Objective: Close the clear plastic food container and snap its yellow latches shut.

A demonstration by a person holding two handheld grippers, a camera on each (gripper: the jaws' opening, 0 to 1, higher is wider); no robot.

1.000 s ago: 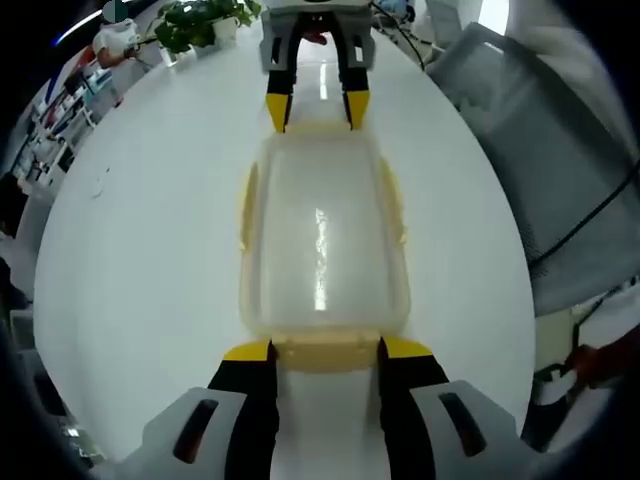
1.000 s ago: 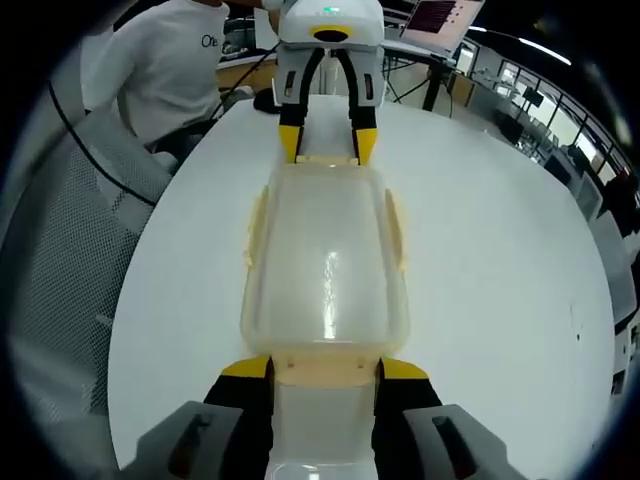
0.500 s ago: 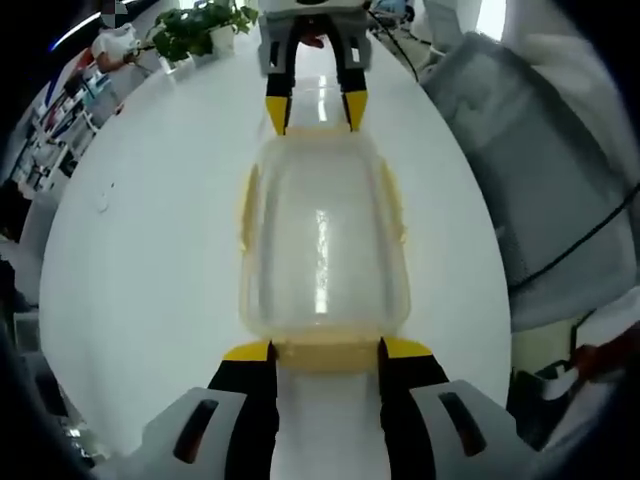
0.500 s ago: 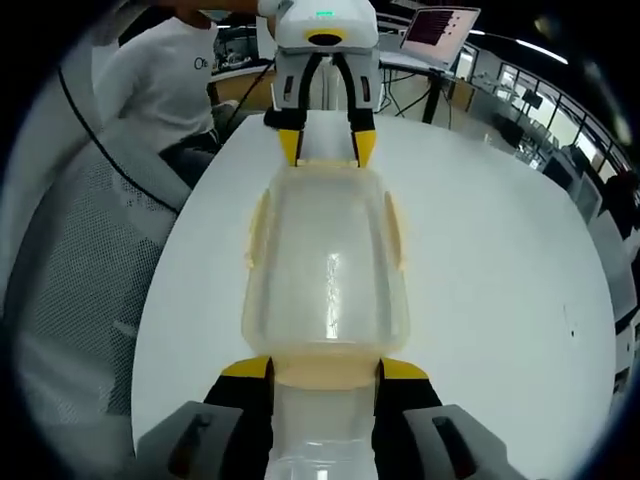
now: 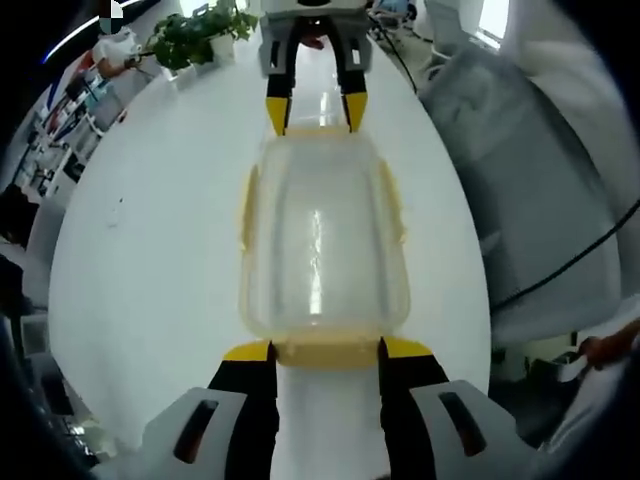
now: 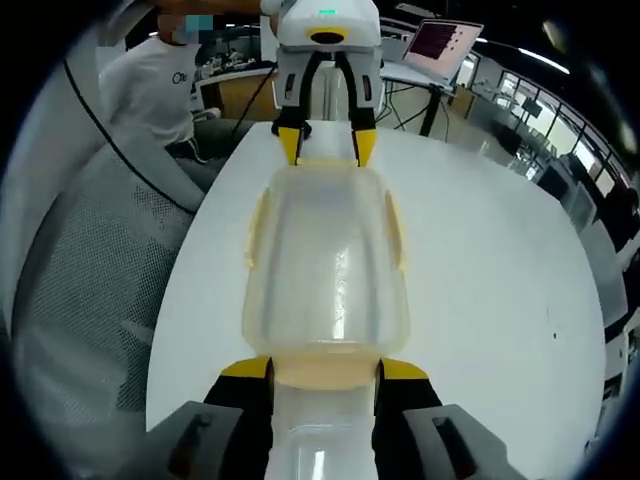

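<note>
The clear plastic container [image 5: 320,240] with its lid on is held lengthwise between both grippers, above the white table [image 5: 150,250]. My left gripper [image 5: 325,350] is shut on the yellow end latch [image 5: 325,352] nearest its camera. The right gripper [image 5: 315,115] grips the far end. In the right gripper view the same container [image 6: 325,270] runs away from my right gripper [image 6: 325,368], which is shut on its near yellow end latch [image 6: 325,372]. The left gripper [image 6: 325,145] holds the opposite end. Yellow side latches [image 5: 245,210] lie flat along both long sides.
A grey mesh chair [image 5: 520,170] stands beside the table, also seen as the chair [image 6: 90,280]. A potted plant [image 5: 195,30] sits at the table's far end. A person in white [image 6: 160,90] sits behind, near a laptop [image 6: 445,40].
Both views have shifted against the table, which now looks narrower and farther below. The container stays fixed between the two grippers, and both grips are unchanged.
</note>
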